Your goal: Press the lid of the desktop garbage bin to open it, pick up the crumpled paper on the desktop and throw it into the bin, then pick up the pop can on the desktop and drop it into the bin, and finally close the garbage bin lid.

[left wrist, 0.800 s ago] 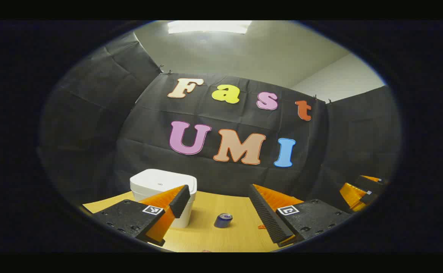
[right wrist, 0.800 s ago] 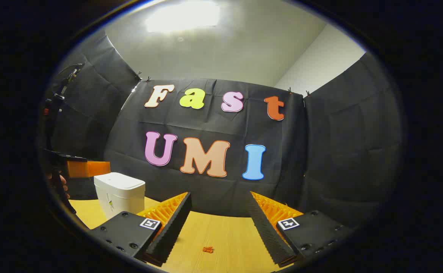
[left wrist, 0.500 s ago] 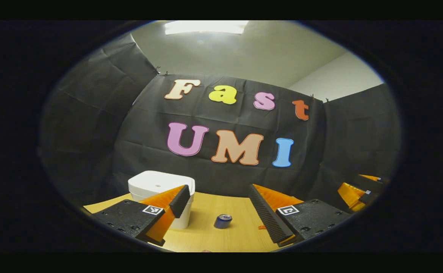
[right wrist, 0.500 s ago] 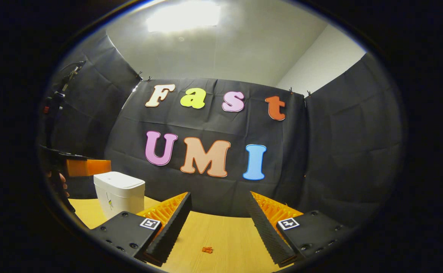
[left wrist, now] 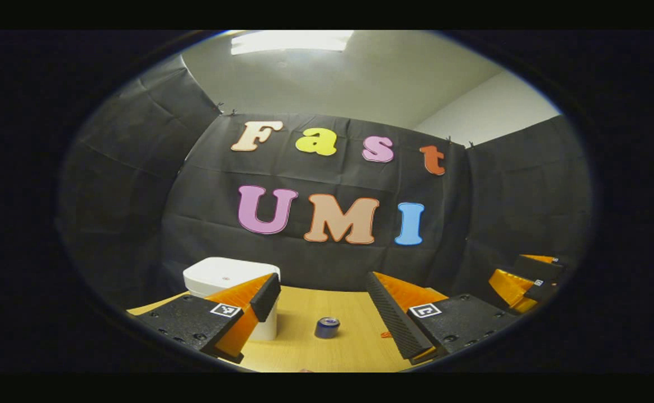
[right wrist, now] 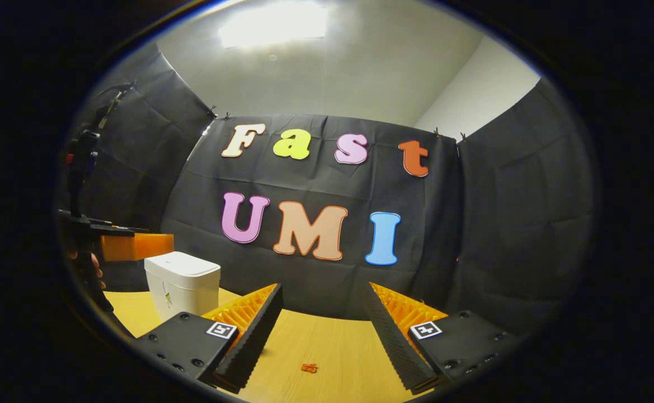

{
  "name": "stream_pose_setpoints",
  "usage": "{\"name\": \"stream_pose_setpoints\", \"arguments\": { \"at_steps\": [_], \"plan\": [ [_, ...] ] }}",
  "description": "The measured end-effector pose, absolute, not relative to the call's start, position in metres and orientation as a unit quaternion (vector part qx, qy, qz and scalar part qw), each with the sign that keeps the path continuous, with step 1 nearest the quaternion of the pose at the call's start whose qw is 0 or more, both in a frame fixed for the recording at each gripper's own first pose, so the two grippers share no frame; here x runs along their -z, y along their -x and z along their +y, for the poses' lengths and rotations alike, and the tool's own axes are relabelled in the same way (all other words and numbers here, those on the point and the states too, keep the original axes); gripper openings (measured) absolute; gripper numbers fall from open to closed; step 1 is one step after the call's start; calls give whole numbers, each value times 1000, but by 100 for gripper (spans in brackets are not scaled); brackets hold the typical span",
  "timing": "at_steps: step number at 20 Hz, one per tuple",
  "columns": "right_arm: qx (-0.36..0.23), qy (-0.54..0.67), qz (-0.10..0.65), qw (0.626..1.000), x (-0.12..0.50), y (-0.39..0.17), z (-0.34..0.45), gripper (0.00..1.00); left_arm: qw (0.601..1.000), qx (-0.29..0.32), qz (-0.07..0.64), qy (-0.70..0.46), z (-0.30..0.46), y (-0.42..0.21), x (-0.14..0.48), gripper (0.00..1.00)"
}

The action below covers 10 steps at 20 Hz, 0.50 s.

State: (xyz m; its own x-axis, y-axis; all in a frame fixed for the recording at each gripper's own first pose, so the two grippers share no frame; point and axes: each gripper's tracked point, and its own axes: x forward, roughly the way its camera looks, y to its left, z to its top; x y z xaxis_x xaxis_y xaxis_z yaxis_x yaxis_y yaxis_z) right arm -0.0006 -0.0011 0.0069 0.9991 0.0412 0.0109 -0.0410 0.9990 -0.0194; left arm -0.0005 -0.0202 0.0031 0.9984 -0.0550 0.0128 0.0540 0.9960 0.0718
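Here the white bin [left wrist: 230, 280] stands with its lid down at the left of the wooden surface [left wrist: 304, 341], and the blue can [left wrist: 327, 327] lies on its side near it, well apart from both tools; the crumpled paper cannot be made out. The left gripper [left wrist: 321, 305] hovers just short of the bin, jaws spread wide and holding nothing, seemingly lined up to press the lid. The right gripper [right wrist: 318, 324] waits farther right above bare surface, jaws likewise wide and empty, with a small orange scrap [right wrist: 308, 368] below them, probably held back until the lid is open. Against the frames from under a second ago, the bin sits slightly lower in the left gripper view and the can keeps its place; the left gripper is a little closer over the bin in the right gripper view.
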Motion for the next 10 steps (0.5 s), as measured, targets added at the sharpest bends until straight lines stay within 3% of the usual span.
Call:
{"name": "stream_pose_setpoints", "arguments": {
  "at_steps": [10],
  "plan": [
    [-30, 2, -4, 1000, -13, 0, 3, 96, 999, 29, 6, -32, -23, 0, 4, 93]
  ]
}}
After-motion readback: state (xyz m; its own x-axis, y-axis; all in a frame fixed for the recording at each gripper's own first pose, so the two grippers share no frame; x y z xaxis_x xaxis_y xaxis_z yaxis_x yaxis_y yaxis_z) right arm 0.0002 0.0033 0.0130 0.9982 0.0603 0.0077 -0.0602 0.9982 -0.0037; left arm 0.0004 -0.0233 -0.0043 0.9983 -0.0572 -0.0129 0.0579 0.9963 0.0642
